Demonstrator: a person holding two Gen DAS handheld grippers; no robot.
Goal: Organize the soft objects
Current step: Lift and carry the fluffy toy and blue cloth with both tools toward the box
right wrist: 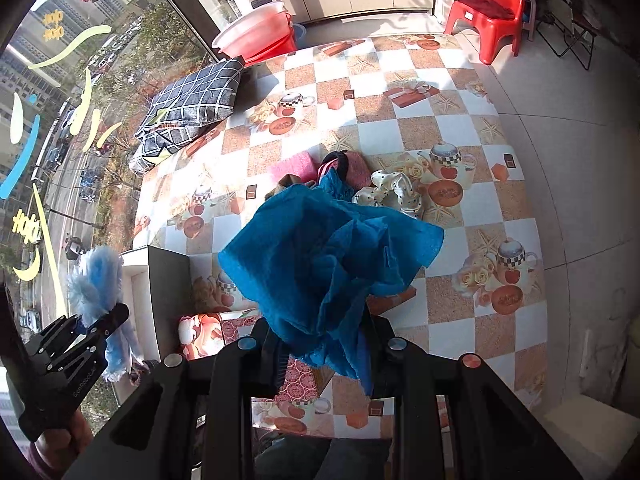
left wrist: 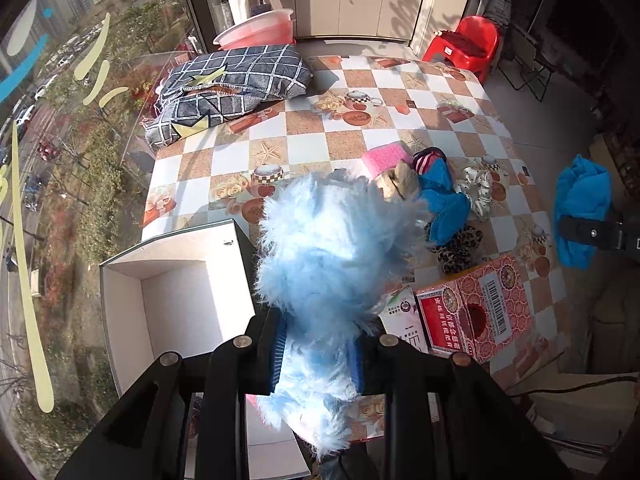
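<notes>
My left gripper (left wrist: 318,354) is shut on a fluffy light-blue plush (left wrist: 332,248) and holds it above the table, just right of an open white box (left wrist: 176,300). My right gripper (right wrist: 324,350) is shut on a blue cloth (right wrist: 328,256) that hangs above the table. The blue cloth also shows at the right edge of the left wrist view (left wrist: 580,208). The plush and left gripper (right wrist: 86,326) show at the left of the right wrist view. A heap of soft items lies mid-table: pink sponge (left wrist: 386,156), white dotted scrunchie (right wrist: 394,192), leopard scrunchie (left wrist: 458,248).
A checked tablecloth covers the table (right wrist: 404,92). Dark plaid pillows (left wrist: 232,88) lie at the far left corner. A red patterned carton (left wrist: 476,308) stands near the front edge. A pink basin (right wrist: 256,30) and a red chair (right wrist: 490,16) stand beyond the table. A window runs along the left.
</notes>
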